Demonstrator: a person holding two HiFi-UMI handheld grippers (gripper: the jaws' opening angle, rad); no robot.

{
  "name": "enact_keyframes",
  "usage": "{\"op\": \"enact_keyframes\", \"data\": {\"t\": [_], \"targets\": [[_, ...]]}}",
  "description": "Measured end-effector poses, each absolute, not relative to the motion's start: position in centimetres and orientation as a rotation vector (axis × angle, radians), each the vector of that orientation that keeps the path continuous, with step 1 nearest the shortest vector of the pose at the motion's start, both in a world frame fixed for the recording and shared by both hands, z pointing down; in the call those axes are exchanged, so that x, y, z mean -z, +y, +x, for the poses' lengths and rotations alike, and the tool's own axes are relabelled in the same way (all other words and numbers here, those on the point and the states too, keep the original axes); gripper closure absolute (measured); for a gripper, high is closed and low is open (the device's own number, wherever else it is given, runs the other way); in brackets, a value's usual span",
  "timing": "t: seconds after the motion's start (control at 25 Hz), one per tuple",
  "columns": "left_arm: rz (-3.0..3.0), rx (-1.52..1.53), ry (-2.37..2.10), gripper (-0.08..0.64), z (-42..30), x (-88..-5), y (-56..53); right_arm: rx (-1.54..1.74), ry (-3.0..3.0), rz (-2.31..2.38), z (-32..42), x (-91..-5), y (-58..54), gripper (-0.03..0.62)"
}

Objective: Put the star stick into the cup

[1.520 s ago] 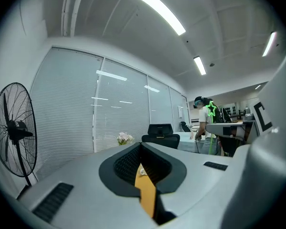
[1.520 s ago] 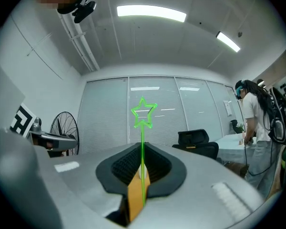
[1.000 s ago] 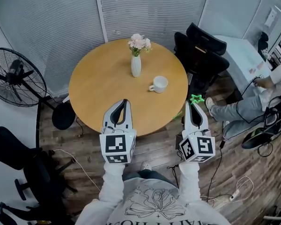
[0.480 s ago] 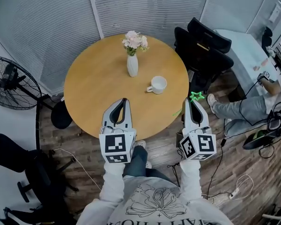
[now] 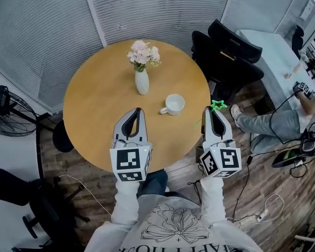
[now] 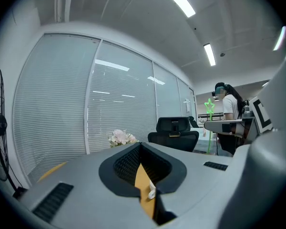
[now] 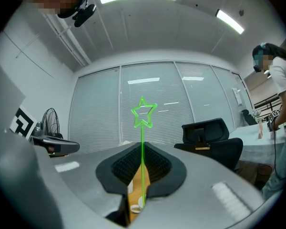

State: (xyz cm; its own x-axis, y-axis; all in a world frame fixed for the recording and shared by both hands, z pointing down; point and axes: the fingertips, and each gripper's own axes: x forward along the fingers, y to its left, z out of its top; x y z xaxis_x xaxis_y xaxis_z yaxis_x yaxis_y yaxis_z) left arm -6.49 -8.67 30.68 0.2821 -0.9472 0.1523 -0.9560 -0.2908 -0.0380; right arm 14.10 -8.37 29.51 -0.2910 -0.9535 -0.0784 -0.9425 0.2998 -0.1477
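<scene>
The left tongs (image 5: 138,111) and right tongs (image 5: 209,111) have been brought forward since a second ago, closer to the cup (image 5: 174,104) on the round worktop (image 5: 94,104). The green star stick (image 5: 218,105) is pinched in the right tongs, star poking past the tips by the worktop's right edge. Left tongs are pressed together, empty.

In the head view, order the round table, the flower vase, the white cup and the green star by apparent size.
Largest first:
round table
flower vase
white cup
green star, smallest, though probably nearer the camera
</scene>
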Motion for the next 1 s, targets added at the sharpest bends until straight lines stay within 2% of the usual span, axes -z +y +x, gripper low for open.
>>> {"op": "enact_keyframes", "data": {"t": [0.44, 1.0], "targets": [[2.494, -0.247, -1.757, 0.554, -6.1, -31.7, -17.8, 0.139, 2.406, -1.805, 13.5, -30.3, -17.0, 0.566], [2.456, -0.326, -1.66, 0.554, -6.9, -36.6, -23.3, 0.241, 2.434, -1.833, 11.7, -34.4, -23.0, 0.566]]}}
